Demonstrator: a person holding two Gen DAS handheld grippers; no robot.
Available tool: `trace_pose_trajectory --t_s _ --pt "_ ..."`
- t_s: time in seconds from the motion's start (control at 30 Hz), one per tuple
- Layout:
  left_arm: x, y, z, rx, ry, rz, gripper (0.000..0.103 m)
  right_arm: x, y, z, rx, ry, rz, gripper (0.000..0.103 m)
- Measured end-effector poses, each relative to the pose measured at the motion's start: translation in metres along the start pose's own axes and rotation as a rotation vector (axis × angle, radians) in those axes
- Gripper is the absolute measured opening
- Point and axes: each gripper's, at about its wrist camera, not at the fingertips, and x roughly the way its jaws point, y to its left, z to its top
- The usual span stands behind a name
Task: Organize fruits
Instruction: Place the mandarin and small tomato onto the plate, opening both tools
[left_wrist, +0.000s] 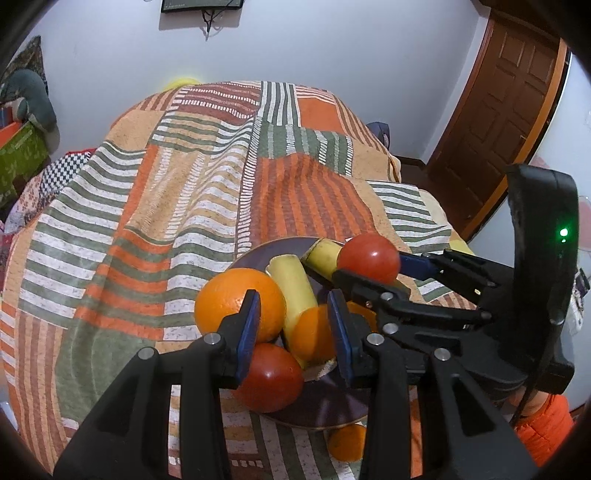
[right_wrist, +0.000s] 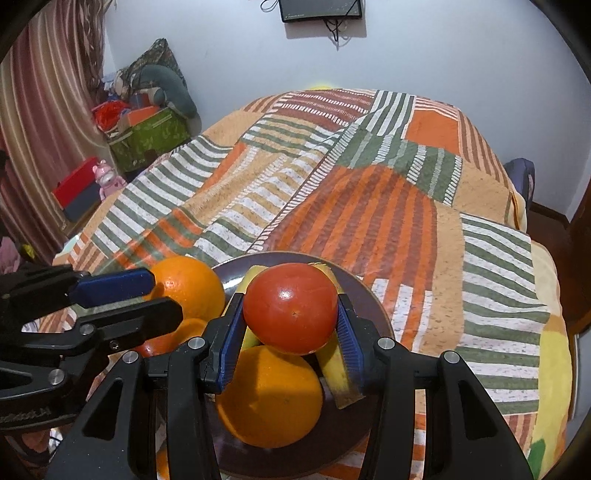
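A dark purple plate (left_wrist: 325, 406) (right_wrist: 365, 295) lies on the striped bedspread and holds fruit. In the right wrist view my right gripper (right_wrist: 290, 325) is shut on a red tomato (right_wrist: 291, 308), held above an orange (right_wrist: 269, 395) and a banana (right_wrist: 338, 373). In the left wrist view my left gripper (left_wrist: 293, 332) is open over the plate, with an orange (left_wrist: 236, 304), a second tomato (left_wrist: 271, 376), a banana (left_wrist: 291, 291) and another orange (left_wrist: 314, 336) around its fingers. The right gripper (left_wrist: 373, 275) with its tomato (left_wrist: 369, 258) shows there too.
Another orange (left_wrist: 345, 443) lies on the bedspread (left_wrist: 184, 192) just off the plate's near rim. A wooden door (left_wrist: 506, 122) stands at the right. Boxes and clutter (right_wrist: 147, 133) sit on the floor left of the bed.
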Motion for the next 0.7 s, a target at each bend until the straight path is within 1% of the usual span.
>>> trace_pose_trajectory --t_s 0.13,0.33,0.4,0.53,0.7 --pt "0.001 0.002 0.000 -0.006 0.004 0.000 0.037 0.008 0.000 -0.002 -0.008 0.028 -0.001 0.045" --pt "0.000 0.006 -0.001 -0.019 0.007 0.002 0.037 0.008 0.000 -0.001 -0.015 0.033 -0.009 0.045" --pt "-0.002 0.006 -0.002 -0.017 0.005 0.002 0.037 0.008 0.000 -0.001 -0.012 0.039 -0.009 0.046" --pt "-0.007 0.004 -0.002 -0.009 -0.002 0.007 0.037 0.003 0.001 -0.002 -0.007 0.033 -0.002 0.053" --pt "-0.016 0.003 -0.003 -0.006 -0.016 0.016 0.037 -0.006 0.003 -0.003 -0.012 0.020 -0.015 0.054"
